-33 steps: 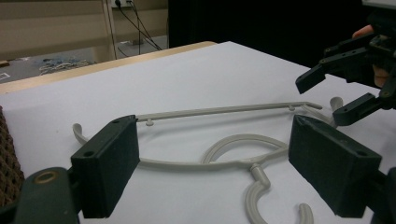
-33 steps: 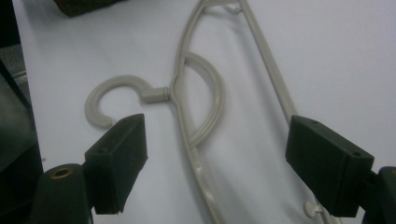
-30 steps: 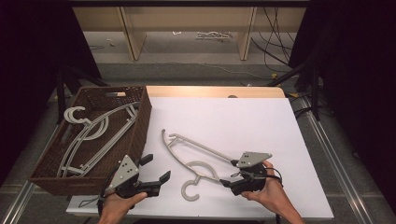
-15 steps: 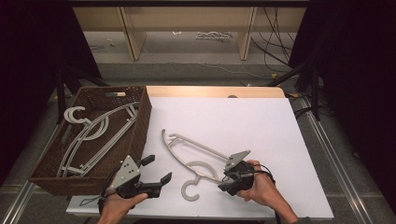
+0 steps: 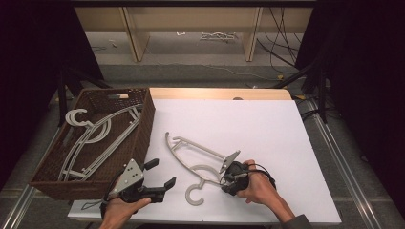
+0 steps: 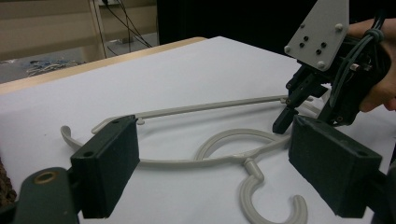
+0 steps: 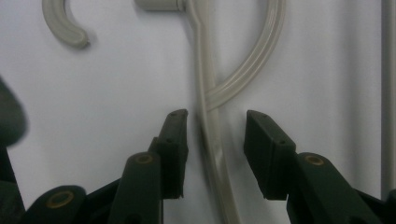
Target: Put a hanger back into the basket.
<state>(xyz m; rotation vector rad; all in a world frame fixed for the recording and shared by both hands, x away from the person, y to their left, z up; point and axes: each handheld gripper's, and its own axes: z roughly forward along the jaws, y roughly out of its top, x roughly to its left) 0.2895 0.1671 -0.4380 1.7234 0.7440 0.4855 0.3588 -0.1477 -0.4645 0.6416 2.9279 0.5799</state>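
A pale grey plastic hanger (image 5: pixel 200 149) lies flat on the white table, its hook toward the front edge. My right gripper (image 5: pixel 224 180) has come down over the hanger's curved arm near the neck. In the right gripper view the arm (image 7: pixel 205 93) runs between the pads of the right gripper (image 7: pixel 215 149). The jaws have just been closing, and a gap still shows on each side of the arm. My left gripper (image 5: pixel 161 172) hovers open by the basket's front corner, and its view takes in the hanger (image 6: pixel 205 108) and the right gripper (image 6: pixel 299 112).
A brown wicker basket (image 5: pixel 148 119) stands at the table's left with several more grey hangers (image 5: pixel 95 138) in it. The white table top (image 5: pixel 258 129) stretches away behind the hanger. Dark stands and cables flank the table, and wooden shelving sits beyond its far edge.
The right gripper moved left and slightly down onto the hanger's arm near the neck, and its jaws narrowed around it. The left gripper stayed put.
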